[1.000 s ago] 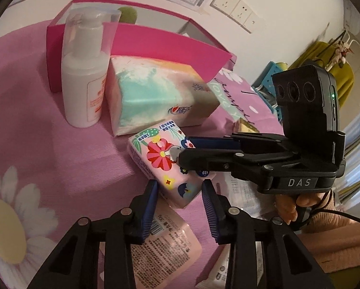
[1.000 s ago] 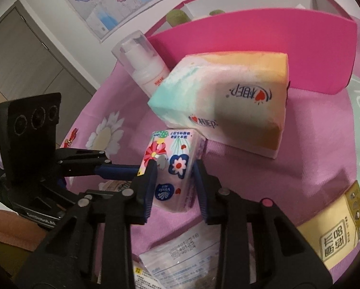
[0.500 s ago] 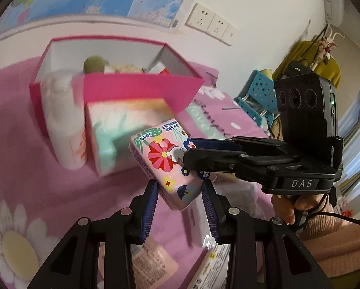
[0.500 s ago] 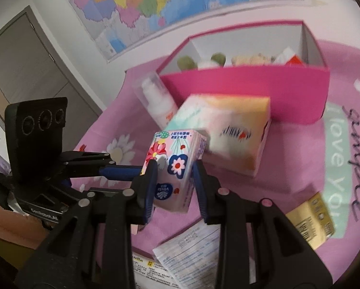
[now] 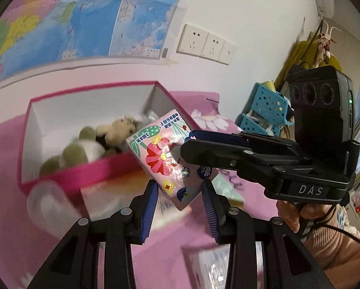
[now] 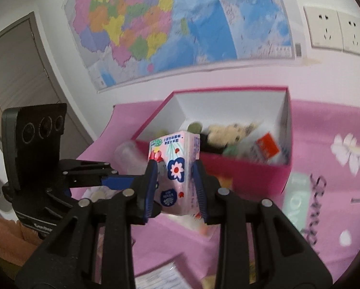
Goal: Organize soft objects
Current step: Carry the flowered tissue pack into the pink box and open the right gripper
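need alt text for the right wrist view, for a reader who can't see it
The right gripper clamps a flowered tissue pack between its blue-padded fingers, held up in front of an open pink box of plush toys. The left gripper reaches in from the left to the same pack, above a pink cloth, with a map on the wall.

Glossy plastic-wrapped tissue pack (image 5: pixel 166 161), matt pink cloth (image 6: pixel 324 207), fuzzy plush toys (image 5: pixel 83 147)

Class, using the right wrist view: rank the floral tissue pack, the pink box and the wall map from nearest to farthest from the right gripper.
1. Floral tissue pack, clamped in the right gripper.
2. Pink box, just behind the pack on the pink cloth.
3. Wall map, above on the wall behind.
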Demonstrator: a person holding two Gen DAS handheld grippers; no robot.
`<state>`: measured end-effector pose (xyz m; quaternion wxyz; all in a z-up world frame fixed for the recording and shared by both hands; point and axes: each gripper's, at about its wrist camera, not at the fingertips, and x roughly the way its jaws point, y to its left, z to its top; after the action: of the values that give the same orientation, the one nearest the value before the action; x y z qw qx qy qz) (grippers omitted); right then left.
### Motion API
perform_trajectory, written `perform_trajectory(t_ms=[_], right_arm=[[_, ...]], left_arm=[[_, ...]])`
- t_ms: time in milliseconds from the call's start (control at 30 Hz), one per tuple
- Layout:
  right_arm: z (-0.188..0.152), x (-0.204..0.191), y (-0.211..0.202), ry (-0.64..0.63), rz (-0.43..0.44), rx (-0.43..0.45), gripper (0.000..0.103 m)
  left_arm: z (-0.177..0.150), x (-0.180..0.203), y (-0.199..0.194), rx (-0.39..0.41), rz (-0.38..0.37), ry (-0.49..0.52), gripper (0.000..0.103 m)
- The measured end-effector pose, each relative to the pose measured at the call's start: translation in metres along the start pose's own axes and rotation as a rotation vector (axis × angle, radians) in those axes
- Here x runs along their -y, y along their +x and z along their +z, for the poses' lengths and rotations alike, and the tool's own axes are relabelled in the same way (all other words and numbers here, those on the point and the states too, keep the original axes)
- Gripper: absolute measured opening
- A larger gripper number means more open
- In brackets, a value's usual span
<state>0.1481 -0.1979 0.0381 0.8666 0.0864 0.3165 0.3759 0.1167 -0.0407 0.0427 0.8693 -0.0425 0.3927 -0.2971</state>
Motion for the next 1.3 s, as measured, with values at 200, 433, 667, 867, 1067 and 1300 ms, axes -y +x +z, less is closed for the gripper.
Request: perform_trajectory(t_ms=[200,433,667,867,1067,1300], right_arm=[[0.024,0.019,0.009,-0.007,-0.028,0.013,0.034],[0.036,0.036,0.028,-0.022,-0.067,0.006,0.034],[0.043,0.054,0.044,-0.026,-0.084,-0.014,0.034],[0.045,0.059,0.056,-0.057,-0.107,-0.035,0.034],[0.043,0.066,0.06,-0.035,-0.111,-0.03,0.034],[0.036,0.071,0.045,0.011,-0.111,-0.011,0.034]], left_arm=[[0.023,-0.006,0.013,0.008,0.012,-0.014,0.037],[0.041,-0.016,0.034,-0.008,0.037,-0.049,0.037],[0.048,-0.023,0.053,-0.032,0.048,-0.072,0.037],[0.05,-0.028,0.068,-0.056,0.051,-0.081,0.037],[0.045,-0.028,0.077,-0.072,0.064,-0.063,0.037],[0.041,-0.024,0.062,-0.034,0.069,-0.041,0.037]])
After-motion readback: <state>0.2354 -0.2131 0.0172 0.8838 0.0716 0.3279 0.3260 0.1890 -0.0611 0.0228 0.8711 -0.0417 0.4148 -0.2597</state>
